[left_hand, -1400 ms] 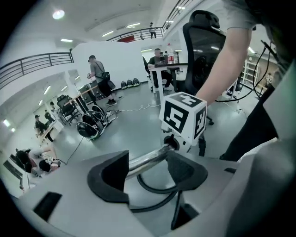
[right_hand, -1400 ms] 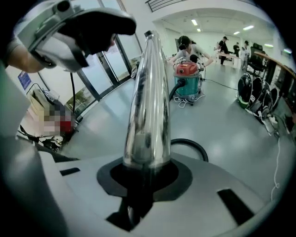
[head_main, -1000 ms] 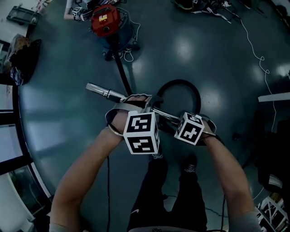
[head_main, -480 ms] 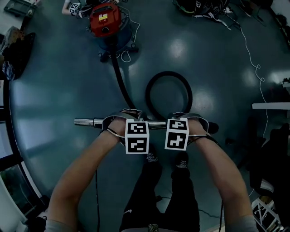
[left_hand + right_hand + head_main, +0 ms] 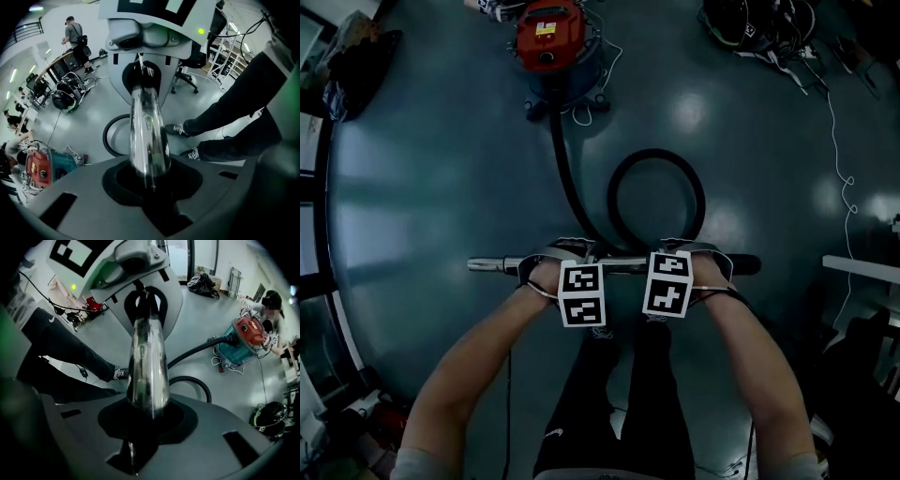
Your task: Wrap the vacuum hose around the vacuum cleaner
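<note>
Twin handheld grippers hold a vacuum's chrome wand level above the floor. In the head view, the left gripper (image 5: 555,262) and right gripper (image 5: 694,259) sit side by side on the wand (image 5: 497,264), well apart from the red-topped vacuum cleaner (image 5: 548,33). The black hose (image 5: 656,155) runs from the cleaner and curls into one loose loop on the floor between the cleaner and the wand. The left gripper view shows its jaws closing round the mirror-bright tube (image 5: 147,131), which sits between them. The right gripper view shows its jaws clamped on the same tube (image 5: 147,366), with the hose (image 5: 197,350) trailing back to the cleaner (image 5: 246,338). No hose is wound on yet. The slick tube could twist in the left jaws if moved before they seat, and the thick, matte hose looks liable to kink or drag the cleaner.
</note>
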The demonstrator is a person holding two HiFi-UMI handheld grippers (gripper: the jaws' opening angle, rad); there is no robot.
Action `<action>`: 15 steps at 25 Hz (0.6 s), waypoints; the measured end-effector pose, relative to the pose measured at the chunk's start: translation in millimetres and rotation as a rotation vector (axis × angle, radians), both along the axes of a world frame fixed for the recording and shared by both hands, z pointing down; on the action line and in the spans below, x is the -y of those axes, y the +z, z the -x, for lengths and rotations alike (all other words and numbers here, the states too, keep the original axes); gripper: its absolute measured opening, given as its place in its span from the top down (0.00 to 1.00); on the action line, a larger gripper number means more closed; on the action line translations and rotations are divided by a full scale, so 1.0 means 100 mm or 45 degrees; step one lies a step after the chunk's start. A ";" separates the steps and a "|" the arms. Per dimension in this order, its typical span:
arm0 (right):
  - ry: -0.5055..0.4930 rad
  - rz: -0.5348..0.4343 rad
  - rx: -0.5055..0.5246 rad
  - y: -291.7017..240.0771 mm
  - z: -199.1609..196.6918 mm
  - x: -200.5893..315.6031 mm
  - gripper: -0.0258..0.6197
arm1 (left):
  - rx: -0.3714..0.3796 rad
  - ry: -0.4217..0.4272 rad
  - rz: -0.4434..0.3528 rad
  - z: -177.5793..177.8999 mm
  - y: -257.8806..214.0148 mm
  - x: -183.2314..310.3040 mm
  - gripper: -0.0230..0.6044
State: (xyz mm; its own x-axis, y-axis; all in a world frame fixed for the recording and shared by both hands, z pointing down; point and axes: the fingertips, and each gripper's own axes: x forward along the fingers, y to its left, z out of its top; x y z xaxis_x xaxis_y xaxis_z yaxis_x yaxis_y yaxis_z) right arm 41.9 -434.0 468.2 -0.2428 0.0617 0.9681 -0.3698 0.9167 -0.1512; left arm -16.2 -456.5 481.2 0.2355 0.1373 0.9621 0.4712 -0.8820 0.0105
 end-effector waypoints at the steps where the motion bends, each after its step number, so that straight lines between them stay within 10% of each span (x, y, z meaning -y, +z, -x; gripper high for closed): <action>1: -0.012 -0.009 0.004 -0.01 -0.01 0.03 0.83 | -0.003 -0.016 -0.007 -0.01 -0.01 0.02 0.79; 15: 0.106 -0.363 0.099 -0.32 -0.79 0.49 0.60 | -0.001 -0.311 0.103 -0.45 0.11 0.17 0.78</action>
